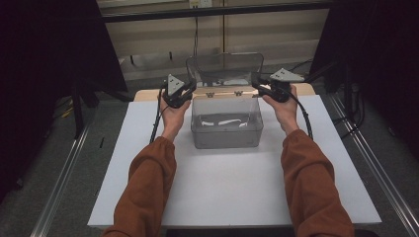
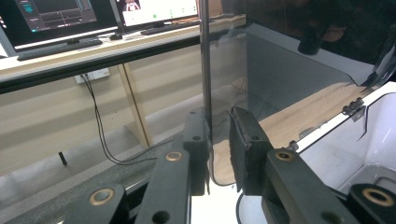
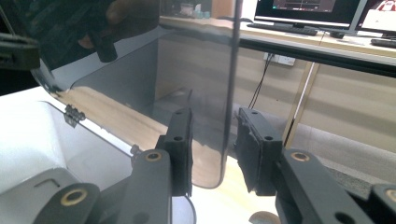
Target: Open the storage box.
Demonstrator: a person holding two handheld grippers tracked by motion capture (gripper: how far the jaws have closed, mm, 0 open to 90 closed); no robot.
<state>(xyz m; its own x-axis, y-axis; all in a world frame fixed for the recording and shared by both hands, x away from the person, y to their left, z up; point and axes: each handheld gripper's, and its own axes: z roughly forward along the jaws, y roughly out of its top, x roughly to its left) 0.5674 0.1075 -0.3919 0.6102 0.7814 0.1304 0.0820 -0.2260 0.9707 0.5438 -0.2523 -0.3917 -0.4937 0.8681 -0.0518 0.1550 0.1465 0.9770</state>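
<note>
- Left gripper (image 1: pixel 188 90), left of centre in the high view: jaws at the left edge of the raised clear lid (image 1: pixel 225 69). In the left gripper view the lid edge (image 2: pixel 205 70) runs between the jaws, one pad on it and a slim gap at the other; closed about as far as it goes, so I read it as clamped on the lid.
- Clear hinged box (image 1: pixel 227 126), centre of the frame on the white board (image 1: pixel 222 187); lid upright, hinges (image 1: pixel 223 93) at the back rim, white bits on the box floor.
- Right gripper (image 1: pixel 260 85), right of centre: jaws straddle the right lid edge (image 3: pixel 231 70), clear gaps both sides, loose, not pinching.
- Doing it well, probably: tighten the right side first, swing both hands evenly about the hinges, no twisting.
</note>
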